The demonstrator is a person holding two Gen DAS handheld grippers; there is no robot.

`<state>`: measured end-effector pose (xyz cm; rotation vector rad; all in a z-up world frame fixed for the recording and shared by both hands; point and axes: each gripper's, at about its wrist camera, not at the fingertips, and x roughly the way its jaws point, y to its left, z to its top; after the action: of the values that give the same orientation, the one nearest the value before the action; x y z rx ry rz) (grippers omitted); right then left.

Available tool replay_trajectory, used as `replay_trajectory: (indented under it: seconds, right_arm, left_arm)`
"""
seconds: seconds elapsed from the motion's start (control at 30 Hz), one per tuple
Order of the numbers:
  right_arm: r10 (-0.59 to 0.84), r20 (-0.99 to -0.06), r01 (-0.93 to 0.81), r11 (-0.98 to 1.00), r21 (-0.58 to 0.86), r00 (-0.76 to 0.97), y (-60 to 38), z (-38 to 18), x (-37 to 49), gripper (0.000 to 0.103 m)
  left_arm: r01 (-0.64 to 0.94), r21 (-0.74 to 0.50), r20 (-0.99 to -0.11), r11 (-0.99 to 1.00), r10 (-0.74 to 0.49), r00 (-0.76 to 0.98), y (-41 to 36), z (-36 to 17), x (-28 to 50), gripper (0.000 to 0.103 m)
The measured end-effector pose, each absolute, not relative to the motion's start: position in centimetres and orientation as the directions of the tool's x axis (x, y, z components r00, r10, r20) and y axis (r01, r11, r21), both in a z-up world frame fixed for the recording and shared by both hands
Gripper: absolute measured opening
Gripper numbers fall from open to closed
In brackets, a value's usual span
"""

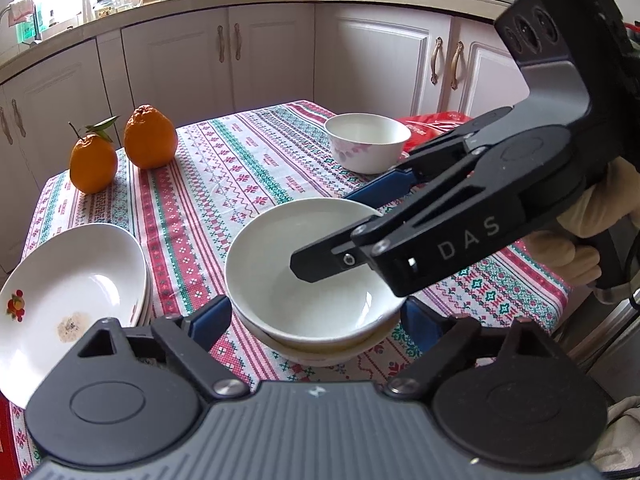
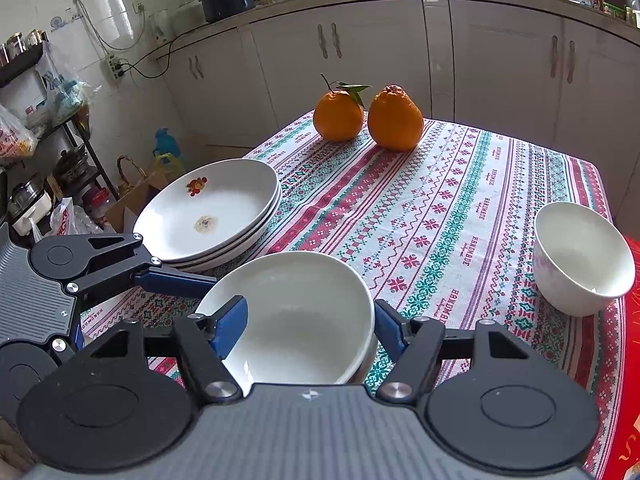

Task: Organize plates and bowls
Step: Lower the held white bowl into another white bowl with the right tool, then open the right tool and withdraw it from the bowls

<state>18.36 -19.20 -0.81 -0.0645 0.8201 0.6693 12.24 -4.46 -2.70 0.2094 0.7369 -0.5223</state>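
Left wrist view has the left tongs spread wide open right at the bottom, one blue pad on each side of the white bowl, not squeezing it as far as I can see. That bowl sits nested in a second bowl underneath, both on the worktop with its red and green patterned cloth. The right tongs come in from the right, one finger dipped inside the bowl and the blue-padded one outside the far rim, so they straddle the wall. From the right wrist view there's a clear gap between the pads and the rim, so I'd say open, nothing gripped. The gloved hand holds the handle.

Just left of the bowls is the stack of plates, the top one with a little fruit print and a brownish smudge. Further back on the right stands a small flowered bowl on its own, next to something red at the cloth's edge. At the far left corner are two oranges, side by side, one with a leafy stem. Behind everything run the kitchen cabinets.
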Motion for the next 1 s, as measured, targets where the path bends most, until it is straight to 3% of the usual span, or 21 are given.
replay_trajectory:
  seconds: [0.13,0.3,0.63,1.0]
  right_arm:
    - [0.519,-0.69,-0.578,0.797,0.177,0.504,-19.3,-0.7,17.9,0.09]
    - [0.508,-0.676,-0.565,0.809,0.163,0.533,-19.9,-0.2,17.3,0.101]
    - [0.447,-0.64,-0.5,0.859,0.112,0.624,-22.3,1.3,15.7,0.103]
    - [0.266,-0.623,-0.346,0.938,-0.008,0.736,-26.1,0.6,14.9,0.103]
  left_arm:
    - [0.532,0.0,-0.676,0.847,-0.392,0.624,-4.4,-2.3,12.0,0.096]
    - [0.544,0.006,-0.675,0.839,-0.398,0.621,-4.2,-2.0,11.8,0.098]
    - [0.593,0.052,-0.668,0.804,-0.413,0.619,-4.6,-0.5,11.2,0.099]
    - [0.618,0.089,-0.666,0.781,-0.415,0.62,-6.0,1.4,13.4,0.1]
